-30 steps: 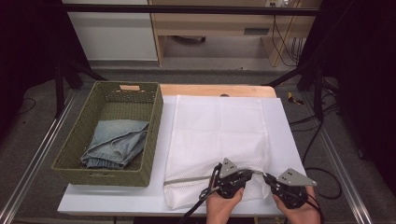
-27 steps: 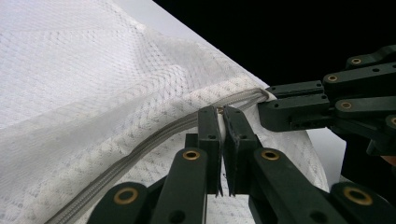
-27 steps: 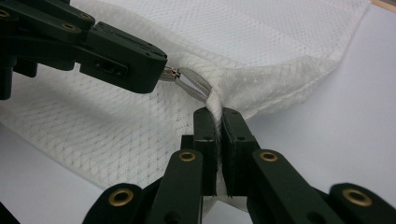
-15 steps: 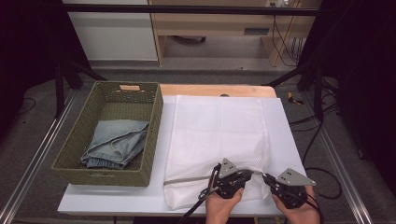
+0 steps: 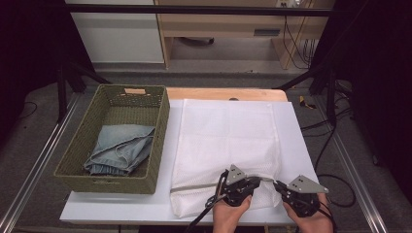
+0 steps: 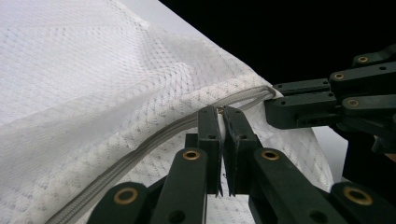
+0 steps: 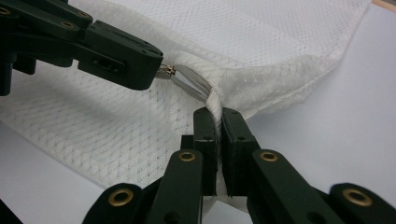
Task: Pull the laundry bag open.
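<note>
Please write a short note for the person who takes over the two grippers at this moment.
Left gripper: shut on the zipper pull of the white mesh bag.
Right gripper: shut on the bag's edge beside the zipper.
The bag lies flat on the table; the jeans are in the woven basket.
Done: both grips taken.
Left, probably: open the zipper and put the jeans inside.

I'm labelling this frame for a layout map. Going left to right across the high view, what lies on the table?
Woven basket holding folded jeans → white mesh laundry bag → left gripper, shut on the bag's zipper pull → right gripper, shut on the bag's edge.
</note>
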Tool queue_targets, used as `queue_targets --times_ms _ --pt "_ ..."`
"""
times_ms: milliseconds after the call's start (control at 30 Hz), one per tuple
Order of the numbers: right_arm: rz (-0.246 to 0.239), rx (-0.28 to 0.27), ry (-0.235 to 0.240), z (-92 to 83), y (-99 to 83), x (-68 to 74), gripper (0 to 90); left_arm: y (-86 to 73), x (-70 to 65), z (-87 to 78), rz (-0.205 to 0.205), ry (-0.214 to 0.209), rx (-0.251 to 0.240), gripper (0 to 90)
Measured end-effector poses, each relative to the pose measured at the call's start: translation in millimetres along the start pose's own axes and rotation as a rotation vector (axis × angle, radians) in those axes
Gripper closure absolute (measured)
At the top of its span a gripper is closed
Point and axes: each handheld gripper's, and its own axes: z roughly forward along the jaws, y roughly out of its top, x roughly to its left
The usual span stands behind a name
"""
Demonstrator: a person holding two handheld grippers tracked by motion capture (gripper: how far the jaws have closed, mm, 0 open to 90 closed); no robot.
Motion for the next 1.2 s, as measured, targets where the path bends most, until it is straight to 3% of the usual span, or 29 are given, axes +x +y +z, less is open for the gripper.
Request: queue_targets --times_ms 333,567,1200 --pt "-0.005 -0.01 -0.011 -0.1 1.2 1.0 85.8 3.0 -1.6 -5.3 0.01 0.007 -0.012 86.6" --pt "-0.026 -0.002 -0.022 -0.3 2.9 4.3 85.9 1.8 -1.2 -6.6 -0.005 0.006 -0.014 86.6" --pt "-0.006 0.01 -0.031 -1.9 0.7 0.7 86.0 -3.3 8.2 -16.7 -0.034 0.027 -0.021 86.6"
